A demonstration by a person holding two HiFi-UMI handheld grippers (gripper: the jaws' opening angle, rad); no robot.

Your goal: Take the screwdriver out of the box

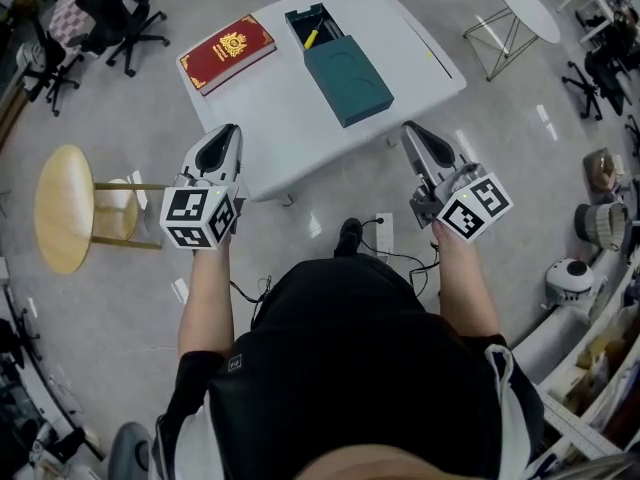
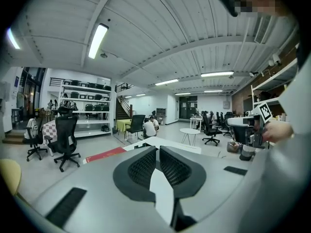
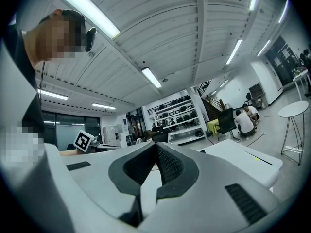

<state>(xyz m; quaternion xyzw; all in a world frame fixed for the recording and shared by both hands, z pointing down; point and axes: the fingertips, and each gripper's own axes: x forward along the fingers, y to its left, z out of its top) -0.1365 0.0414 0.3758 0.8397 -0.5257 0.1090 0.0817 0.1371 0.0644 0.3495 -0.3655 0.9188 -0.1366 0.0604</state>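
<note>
A dark teal box (image 1: 336,61) lies on the white table (image 1: 270,118), its lid slid toward me, leaving the far end uncovered. A yellow-handled screwdriver (image 1: 311,38) shows in that uncovered end. My left gripper (image 1: 228,134) hovers at the table's near left edge, jaws together and empty. My right gripper (image 1: 411,131) hangs off the near right edge, also shut with nothing in it. In the left gripper view the left gripper (image 2: 158,150) points level over the table toward the room. The right gripper (image 3: 155,147) in its own view does the same.
A red book (image 1: 227,52) lies on the table's far left. A round wooden stool (image 1: 64,208) stands at my left, a small white round table (image 1: 527,11) at the far right. Office chairs (image 1: 110,13) stand beyond. Cables and a power strip (image 1: 383,236) lie on the floor.
</note>
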